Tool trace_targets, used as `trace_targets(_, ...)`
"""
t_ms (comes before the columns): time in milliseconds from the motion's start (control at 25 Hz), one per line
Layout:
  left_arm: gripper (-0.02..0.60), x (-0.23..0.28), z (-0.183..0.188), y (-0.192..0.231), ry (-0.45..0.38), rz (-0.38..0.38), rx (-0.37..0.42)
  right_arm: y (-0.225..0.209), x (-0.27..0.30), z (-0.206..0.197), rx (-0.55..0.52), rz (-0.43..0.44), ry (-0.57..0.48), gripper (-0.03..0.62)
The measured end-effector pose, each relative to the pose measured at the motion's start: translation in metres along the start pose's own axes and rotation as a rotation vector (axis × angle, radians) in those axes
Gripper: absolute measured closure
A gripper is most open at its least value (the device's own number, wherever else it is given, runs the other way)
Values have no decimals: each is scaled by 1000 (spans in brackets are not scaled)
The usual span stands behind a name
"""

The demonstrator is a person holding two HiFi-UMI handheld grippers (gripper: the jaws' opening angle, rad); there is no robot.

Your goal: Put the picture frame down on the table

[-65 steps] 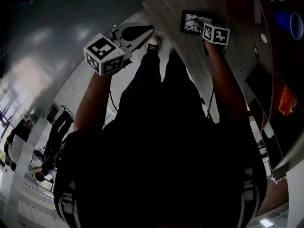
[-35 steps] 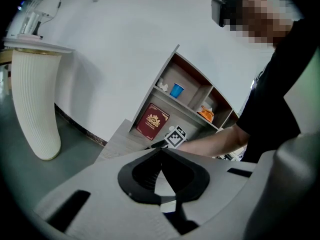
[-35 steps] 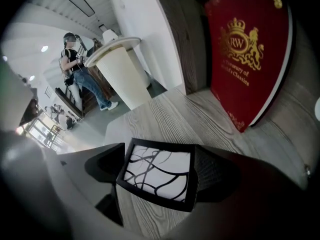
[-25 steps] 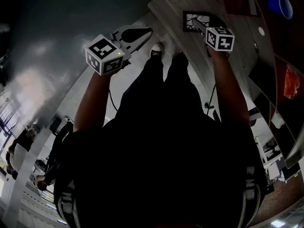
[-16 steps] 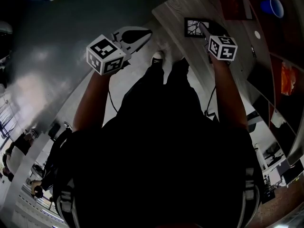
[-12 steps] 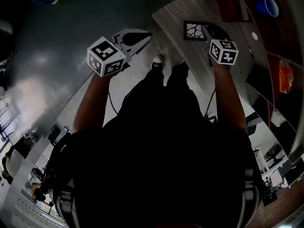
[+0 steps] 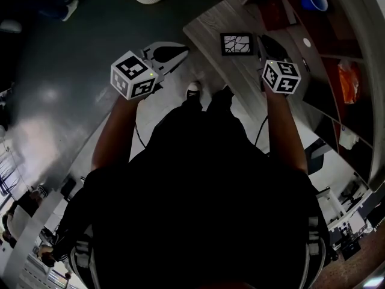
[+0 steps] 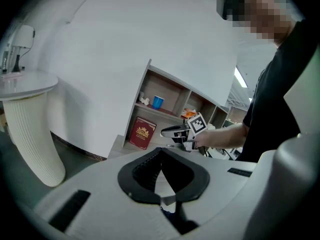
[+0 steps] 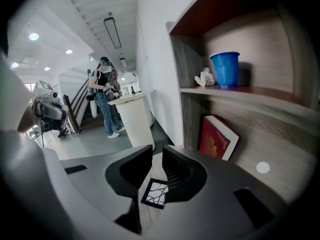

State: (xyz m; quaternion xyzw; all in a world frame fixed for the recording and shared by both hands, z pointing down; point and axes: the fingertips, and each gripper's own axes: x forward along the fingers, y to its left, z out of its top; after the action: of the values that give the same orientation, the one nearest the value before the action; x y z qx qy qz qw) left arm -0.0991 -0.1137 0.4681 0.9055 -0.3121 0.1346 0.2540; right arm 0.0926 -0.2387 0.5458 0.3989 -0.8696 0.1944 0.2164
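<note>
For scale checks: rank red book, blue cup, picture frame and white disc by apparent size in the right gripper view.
1. red book
2. blue cup
3. picture frame
4. white disc

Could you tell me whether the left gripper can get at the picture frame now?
Likely yes: the picture frame lies flat near the table edge; nothing stands between it and the left gripper.

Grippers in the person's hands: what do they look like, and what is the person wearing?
The left gripper and the right gripper are pale grey shells with black ribbed pads inside. Each carries a white cube with black square patterns. The person wears a black short-sleeved top. The right gripper's jaws have just been closing, with nothing between them.
</note>
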Motion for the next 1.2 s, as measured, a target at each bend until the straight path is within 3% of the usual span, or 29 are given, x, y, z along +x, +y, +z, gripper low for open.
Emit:
trace_targets(360,565,6,21,-18,-15,-19,59,-8,-57,27,-8,-56,-78,551)
trace_targets(760,565,15,37,-48,-9,-68,134,15,-129,85,-36,-60,-256,565)
trace_targets(1200,565,15,43,-68,-5,-124,170,23,-171,104,-57,-115,-299,571)
